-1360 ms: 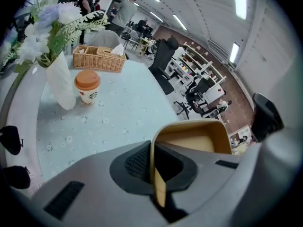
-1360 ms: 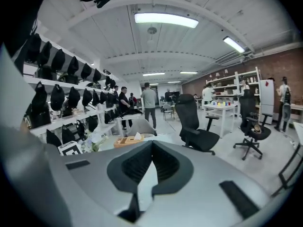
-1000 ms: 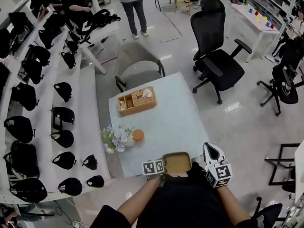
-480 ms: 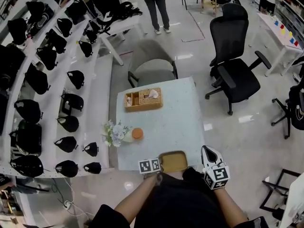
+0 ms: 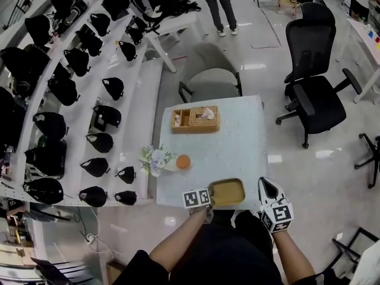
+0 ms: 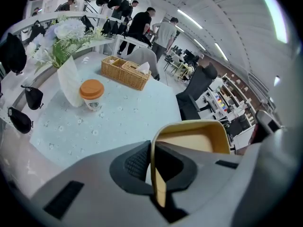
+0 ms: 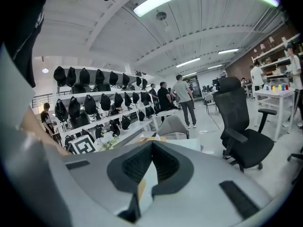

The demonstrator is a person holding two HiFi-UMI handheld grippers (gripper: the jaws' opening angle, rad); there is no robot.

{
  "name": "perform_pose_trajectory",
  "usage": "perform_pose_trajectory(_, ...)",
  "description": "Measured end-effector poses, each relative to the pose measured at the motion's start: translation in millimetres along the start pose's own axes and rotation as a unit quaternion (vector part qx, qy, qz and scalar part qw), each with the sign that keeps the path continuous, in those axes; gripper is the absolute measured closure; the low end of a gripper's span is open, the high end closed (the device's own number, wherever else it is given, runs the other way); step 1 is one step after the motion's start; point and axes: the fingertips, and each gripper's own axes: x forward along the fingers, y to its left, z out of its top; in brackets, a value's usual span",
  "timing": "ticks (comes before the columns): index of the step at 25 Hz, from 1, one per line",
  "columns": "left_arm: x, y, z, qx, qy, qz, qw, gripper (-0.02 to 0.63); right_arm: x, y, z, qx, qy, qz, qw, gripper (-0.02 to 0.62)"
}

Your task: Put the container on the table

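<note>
A shallow tan container [image 5: 228, 192] hangs over the near edge of the pale blue table [image 5: 237, 141]. My left gripper [image 5: 208, 199] is shut on its left rim. In the left gripper view the rim [image 6: 156, 174] runs edge-on between the dark pads [image 6: 137, 162], and the container's open inside [image 6: 191, 143] shows beyond, above the table [image 6: 118, 122]. My right gripper [image 5: 268, 186] hovers just right of the container at the table's near right corner. Its jaws meet with nothing in them, and in the right gripper view my right gripper [image 7: 151, 144] points out over the table toward the room.
On the table stand a wicker basket [image 5: 195, 119] with tissues, a cup with an orange lid [image 5: 183, 161] and a vase of flowers [image 5: 155, 159]. A grey chair [image 5: 209, 79] stands at the far side, a black office chair [image 5: 314, 88] to the right, and shelves of black bags [image 5: 71, 100] to the left.
The head view has swung, so the shelves fill more of the left side. Both grippers have shifted slightly at the table's near edge, and the left still holds the container.
</note>
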Motion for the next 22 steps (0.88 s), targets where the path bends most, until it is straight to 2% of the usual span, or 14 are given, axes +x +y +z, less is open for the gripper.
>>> perform_pose_trajectory(6,41.3,4.0,42.1,-0.013,-0.011,-0.004,0.9998,0.595,27.4,-4.5,-7.4,-0.003,0.016,-0.001,1.0,0.597)
perform_pose_trajectory(12,74.8,9.4,75.7,-0.023,0.0,-0.006,0.9997,0.595,59.4,-19.7,-6.6,0.005,0.038,-0.027,0.999,0.597)
perform_pose_trajectory(19,117.6,37.2,118.7,-0.058,-0.002,0.017,0.9981,0.595,106.9,-37.6,-11.8,0.009,0.07,-0.033,0.997,0.597)
perform_pose_trajectory(22,130.1,51.4,130.1,-0.049,-0.001,0.027,0.9984,0.595,123.4,-38.9,-15.2,0.006,0.085,-0.033,0.996,0.597)
